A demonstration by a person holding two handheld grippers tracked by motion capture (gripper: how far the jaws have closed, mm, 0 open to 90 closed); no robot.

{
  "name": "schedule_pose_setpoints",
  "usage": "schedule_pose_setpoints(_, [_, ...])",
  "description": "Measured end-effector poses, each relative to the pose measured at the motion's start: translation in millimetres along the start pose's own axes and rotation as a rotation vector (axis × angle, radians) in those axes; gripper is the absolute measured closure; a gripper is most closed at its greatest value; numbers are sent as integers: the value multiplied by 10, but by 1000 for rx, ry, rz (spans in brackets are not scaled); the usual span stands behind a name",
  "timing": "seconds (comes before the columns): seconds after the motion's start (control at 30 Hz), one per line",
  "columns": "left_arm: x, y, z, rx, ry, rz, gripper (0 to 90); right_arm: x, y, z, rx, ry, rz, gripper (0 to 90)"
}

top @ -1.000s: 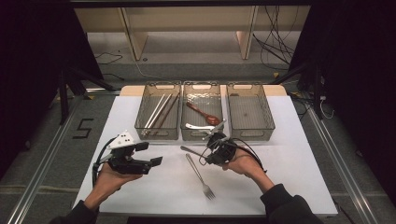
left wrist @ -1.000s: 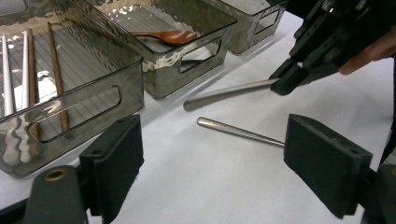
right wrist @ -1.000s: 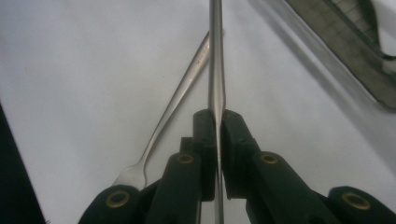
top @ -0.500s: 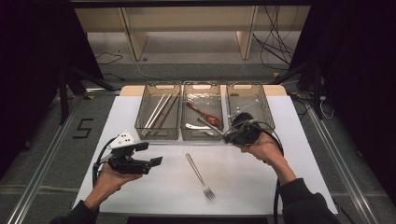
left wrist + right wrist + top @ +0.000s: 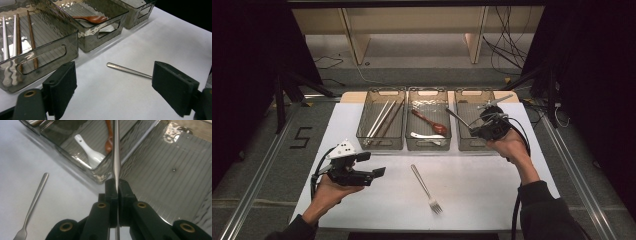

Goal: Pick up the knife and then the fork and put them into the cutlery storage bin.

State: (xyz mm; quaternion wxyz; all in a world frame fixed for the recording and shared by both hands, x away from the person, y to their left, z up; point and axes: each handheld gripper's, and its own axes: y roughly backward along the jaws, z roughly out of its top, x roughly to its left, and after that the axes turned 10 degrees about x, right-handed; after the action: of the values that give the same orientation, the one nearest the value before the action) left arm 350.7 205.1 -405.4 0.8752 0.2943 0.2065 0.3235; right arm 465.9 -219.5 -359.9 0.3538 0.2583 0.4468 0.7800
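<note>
Over the empty right bin (image 5: pixel 474 91), hold the slim metal utensil (image 5: pixel 116 157) as it sits now, pinched between the fully closed jaws of the right gripper (image 5: pixel 117 182). Mind the free end, which reaches toward the middle bin (image 5: pixel 82 135) with its white spoon (image 5: pixel 88 151). Turn the wrist to lay the shaft along the right bin's length, clear of both walls. Lower it close to the ribbed floor before opening, to avoid a bounce or a clatter against the rim. Open gently and lift straight out. Leave the left gripper (image 5: pixel 113 77) resting on the table, jaws wide apart and empty, beside the fork (image 5: pixel 425 188) on the white sheet.
</note>
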Motion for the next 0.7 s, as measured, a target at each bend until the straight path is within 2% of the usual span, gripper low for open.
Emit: schedule_pose_setpoints(0.7, [6, 10, 1, -5, -1, -1, 192, -379, -50, 267, 11, -127, -88, 888])
